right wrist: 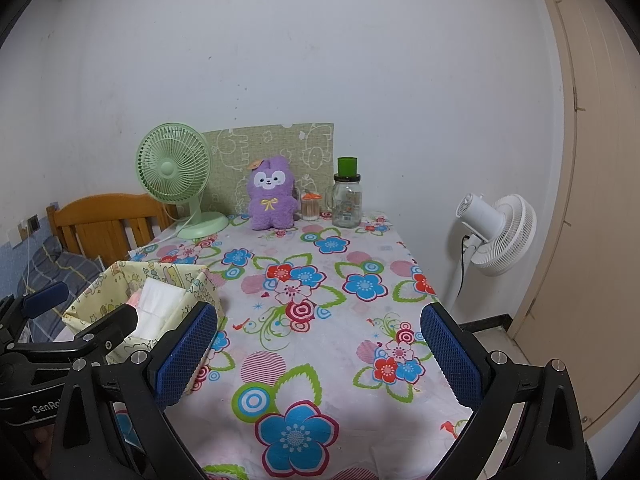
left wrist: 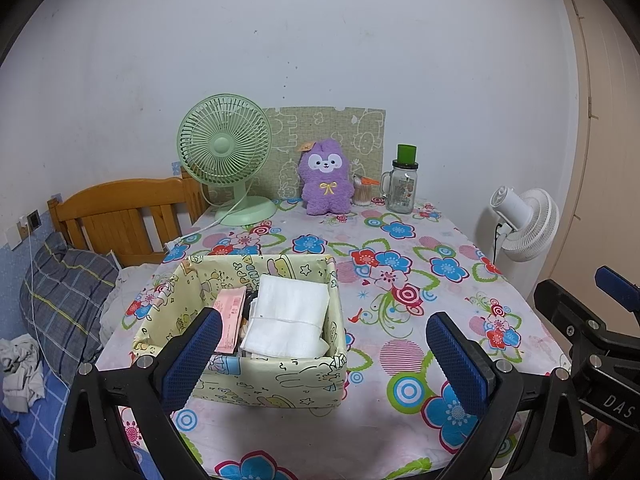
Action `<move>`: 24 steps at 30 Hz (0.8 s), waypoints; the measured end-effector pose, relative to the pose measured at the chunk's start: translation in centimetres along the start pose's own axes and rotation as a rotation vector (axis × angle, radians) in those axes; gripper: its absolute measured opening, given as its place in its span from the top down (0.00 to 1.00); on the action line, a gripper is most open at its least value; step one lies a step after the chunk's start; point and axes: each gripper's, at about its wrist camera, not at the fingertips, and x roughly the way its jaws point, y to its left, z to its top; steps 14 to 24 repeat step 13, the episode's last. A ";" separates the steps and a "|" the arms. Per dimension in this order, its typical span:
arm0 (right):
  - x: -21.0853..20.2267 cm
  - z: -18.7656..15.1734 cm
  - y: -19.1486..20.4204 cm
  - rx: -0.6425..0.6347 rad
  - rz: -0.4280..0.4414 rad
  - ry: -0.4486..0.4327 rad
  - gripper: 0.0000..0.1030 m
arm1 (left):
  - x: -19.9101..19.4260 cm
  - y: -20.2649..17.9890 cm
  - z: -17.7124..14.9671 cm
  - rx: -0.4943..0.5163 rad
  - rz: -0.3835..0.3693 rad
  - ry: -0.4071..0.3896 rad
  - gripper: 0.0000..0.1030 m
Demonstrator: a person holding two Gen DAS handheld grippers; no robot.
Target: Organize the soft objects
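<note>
Both idle: left hand-held gripper (left wrist: 324, 354) and right hand-held gripper (right wrist: 320, 354) spread wide, empty. Folded cloth (left wrist: 290, 320) already in fabric box (left wrist: 280, 380). Next, probably: reach far for purple plush (right wrist: 272, 194).

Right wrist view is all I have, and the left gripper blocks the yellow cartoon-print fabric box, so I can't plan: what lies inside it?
Observer: A white folded cloth lies on top, at the right of the yellow cartoon-print fabric box.
Operator: Anything beside it?
Observer: A flat pink packet stands at its left.
Operator: Soft things elsewhere?
Observer: A crumpled grey-white cloth lies on the blue bed sheet.
</note>
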 end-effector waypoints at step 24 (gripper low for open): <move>0.0 0.0 0.0 -0.002 0.000 0.003 0.00 | 0.0 -0.1 0.0 0.000 0.001 0.002 0.00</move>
